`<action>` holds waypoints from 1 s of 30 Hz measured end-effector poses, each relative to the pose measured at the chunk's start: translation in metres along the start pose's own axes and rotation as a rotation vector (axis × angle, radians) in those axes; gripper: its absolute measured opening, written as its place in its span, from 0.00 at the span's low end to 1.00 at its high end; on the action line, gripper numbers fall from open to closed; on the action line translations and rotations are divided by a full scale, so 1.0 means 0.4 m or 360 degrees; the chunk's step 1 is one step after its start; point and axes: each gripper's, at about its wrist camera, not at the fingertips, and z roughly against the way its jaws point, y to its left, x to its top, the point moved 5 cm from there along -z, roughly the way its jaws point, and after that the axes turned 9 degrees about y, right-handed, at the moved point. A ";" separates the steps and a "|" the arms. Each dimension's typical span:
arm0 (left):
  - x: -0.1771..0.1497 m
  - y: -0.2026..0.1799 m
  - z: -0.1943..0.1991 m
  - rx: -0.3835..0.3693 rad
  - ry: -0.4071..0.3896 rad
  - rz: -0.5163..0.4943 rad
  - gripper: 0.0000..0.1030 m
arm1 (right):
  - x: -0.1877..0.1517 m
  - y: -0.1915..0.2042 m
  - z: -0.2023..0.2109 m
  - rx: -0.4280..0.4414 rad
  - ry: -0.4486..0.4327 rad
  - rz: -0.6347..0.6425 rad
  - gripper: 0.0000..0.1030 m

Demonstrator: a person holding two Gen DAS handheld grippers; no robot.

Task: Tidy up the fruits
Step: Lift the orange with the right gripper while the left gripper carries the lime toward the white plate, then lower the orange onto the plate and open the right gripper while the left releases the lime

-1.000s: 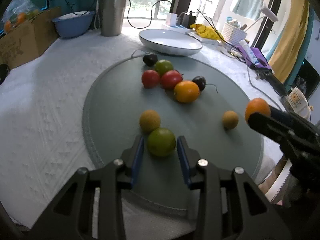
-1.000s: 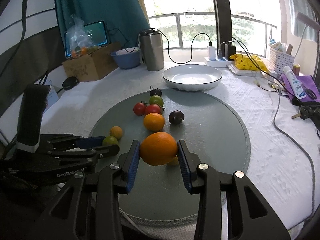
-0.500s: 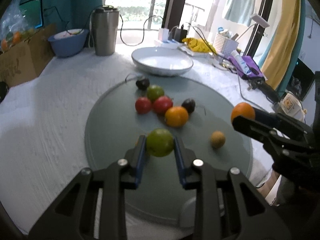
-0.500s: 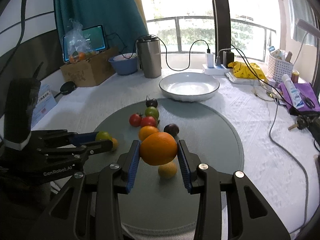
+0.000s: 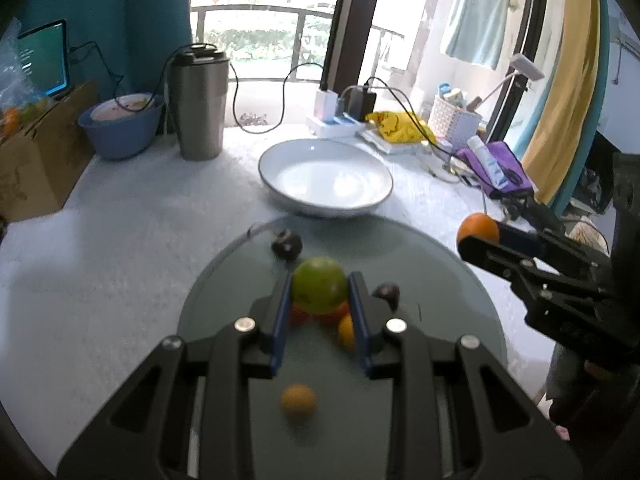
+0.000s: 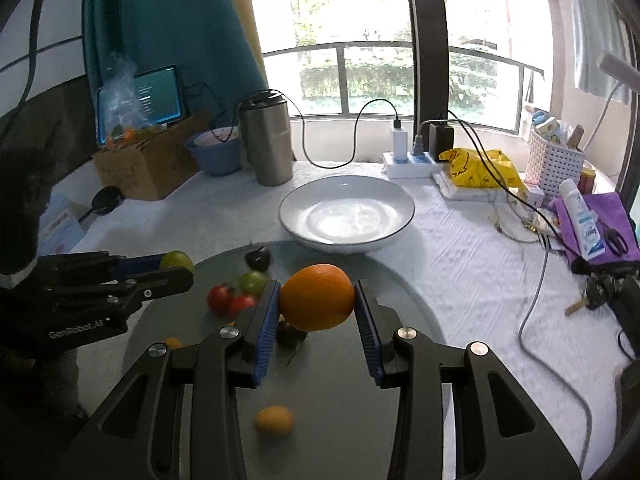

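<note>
My left gripper (image 5: pixel 319 292) is shut on a green lime (image 5: pixel 319 289), held in the air above the grey round mat (image 5: pixel 440 288). My right gripper (image 6: pixel 317 300) is shut on a large orange (image 6: pixel 317 297), also lifted over the mat. Each gripper shows in the other's view: the orange (image 5: pixel 478 229) at right, the lime (image 6: pixel 177 260) at left. An empty white bowl (image 5: pixel 325 178) (image 6: pixel 346 213) sits just beyond the mat. On the mat lie red tomatoes (image 6: pixel 219 299), a green fruit (image 6: pixel 253 281), dark plums (image 5: pixel 286 243) and small yellow-orange fruits (image 5: pixel 298 400) (image 6: pixel 275 420).
Behind the bowl stand a steel tumbler (image 6: pixel 266 142), a blue bowl (image 6: pixel 214 152), a cardboard box with bagged fruit (image 6: pixel 144 160) and a power strip with cables (image 6: pixel 416 156). A white basket (image 6: pixel 554 158), a purple cloth and a bottle (image 6: pixel 580 216) lie at right.
The left gripper closed on the lime and lifted it off the mat. Both grippers rose and moved forward toward the white bowl, the right still carrying the orange.
</note>
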 end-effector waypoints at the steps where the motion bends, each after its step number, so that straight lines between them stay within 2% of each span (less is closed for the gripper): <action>1: 0.012 0.001 -0.005 -0.0004 -0.0008 0.0002 0.28 | 0.009 -0.006 -0.006 -0.0005 0.0000 0.0002 0.39; 7: 0.081 0.005 -0.037 -0.0013 -0.0054 0.0007 0.28 | 0.057 -0.043 -0.040 -0.0031 -0.0001 0.0024 0.39; 18: 0.191 0.036 -0.145 -0.0034 -0.0026 0.0047 0.28 | 0.157 -0.097 -0.157 -0.0040 -0.0016 0.0107 0.39; 25: 0.267 0.057 -0.215 -0.0018 -0.0019 0.0100 0.28 | 0.224 -0.104 -0.244 -0.0003 0.0075 0.0198 0.39; 30: 0.293 0.065 -0.263 0.0013 0.0038 0.0141 0.28 | 0.259 -0.124 -0.301 0.0062 0.0102 0.0177 0.39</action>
